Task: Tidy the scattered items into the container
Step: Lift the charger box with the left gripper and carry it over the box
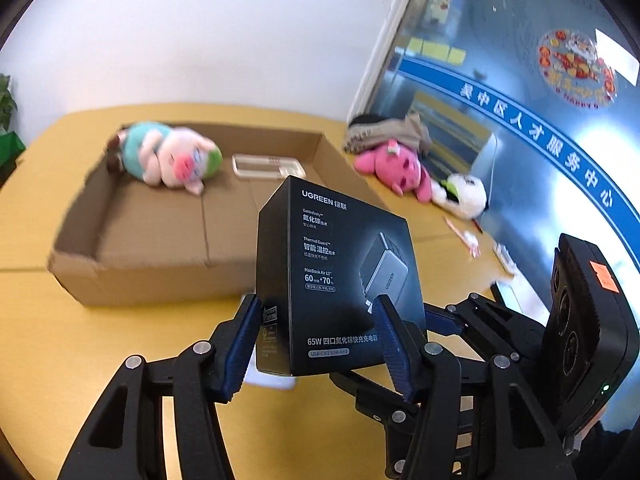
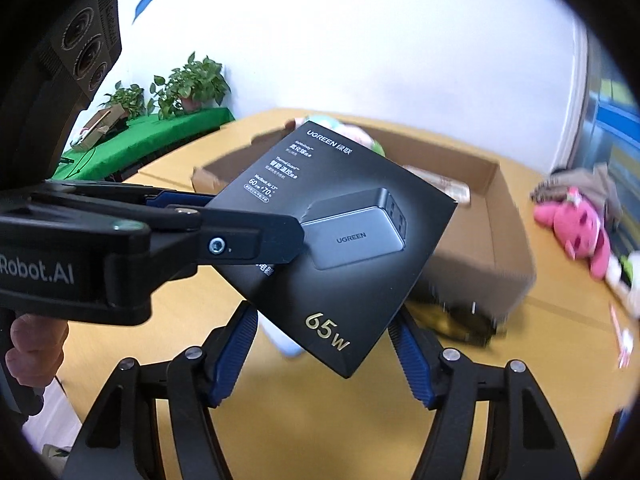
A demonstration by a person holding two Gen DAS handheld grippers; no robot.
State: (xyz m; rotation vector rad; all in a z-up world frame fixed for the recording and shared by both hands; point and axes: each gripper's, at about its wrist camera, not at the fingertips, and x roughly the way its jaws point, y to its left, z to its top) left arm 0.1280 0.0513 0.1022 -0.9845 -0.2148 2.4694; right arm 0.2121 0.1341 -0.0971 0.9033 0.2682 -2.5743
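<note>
A black UGREEN charger box (image 1: 336, 264) is held up above the yellow table (image 1: 60, 340), clamped by both grippers. My left gripper (image 1: 316, 300) is shut on its lower sides, blue pads (image 1: 244, 340) pressed against it. From the right, my right gripper (image 1: 440, 320) reaches the same box. In the right wrist view the charger box (image 2: 344, 240) sits cornerwise between the right gripper's (image 2: 324, 312) fingers, and the left gripper (image 2: 256, 236) grips it from the left. Behind stands the open cardboard container (image 1: 160, 276) with a pig plush (image 1: 168, 160) and a clear case (image 1: 266, 166) inside.
On the table right of the container lie a pink plush (image 1: 396, 168), a white plush (image 1: 464, 196) and a bundle of cloth (image 1: 384, 132). Small packets (image 1: 468, 240) lie near the glass wall. A blurred dark item (image 2: 460, 320) sits before the container. Potted plants (image 2: 188, 84) stand far left.
</note>
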